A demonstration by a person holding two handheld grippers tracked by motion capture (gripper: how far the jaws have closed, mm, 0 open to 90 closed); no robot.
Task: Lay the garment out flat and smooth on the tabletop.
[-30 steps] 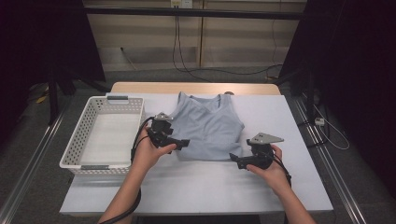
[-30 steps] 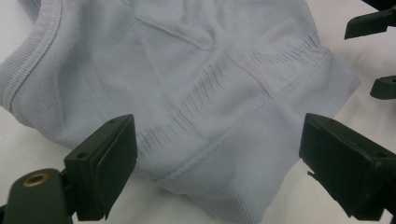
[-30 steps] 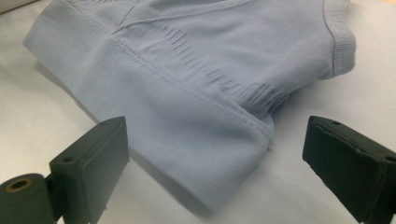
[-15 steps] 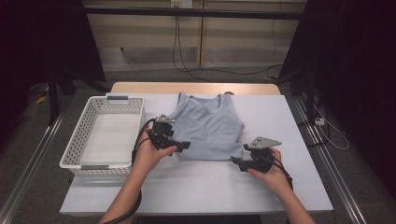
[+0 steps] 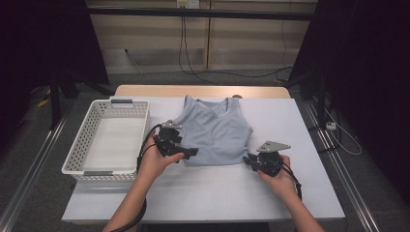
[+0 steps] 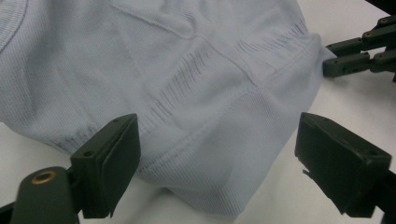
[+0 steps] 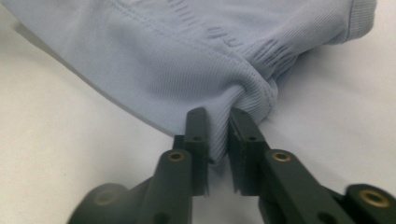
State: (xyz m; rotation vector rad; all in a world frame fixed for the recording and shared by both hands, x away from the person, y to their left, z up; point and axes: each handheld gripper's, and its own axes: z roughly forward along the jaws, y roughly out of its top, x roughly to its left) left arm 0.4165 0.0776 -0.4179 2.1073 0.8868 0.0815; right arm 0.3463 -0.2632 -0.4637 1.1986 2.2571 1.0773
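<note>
A light blue sleeveless top [image 5: 215, 130] lies flat on the white table [image 5: 217, 193], neck away from me. My left gripper [image 5: 191, 153] sits at the bottom left of the hem. Its jaws stand wide open around the hem fabric [image 6: 205, 154] and have just closed in slightly, with the pads [image 6: 112, 158] off the cloth. My right gripper [image 5: 247, 159] is at the hem's bottom right corner. Its jaws have just closed and pinch a bunched fold of the hem [image 7: 247, 93]. In the left gripper view the right gripper [image 6: 348, 58] meets that corner.
A white slotted basket [image 5: 77, 159] stands empty at the left of the table, close to my left hand. Bare table lies in front of the top and to its right. Black cables trail from both grippers.
The right gripper's jaws have closed on the hem corner. Both hands have kept their places.
</note>
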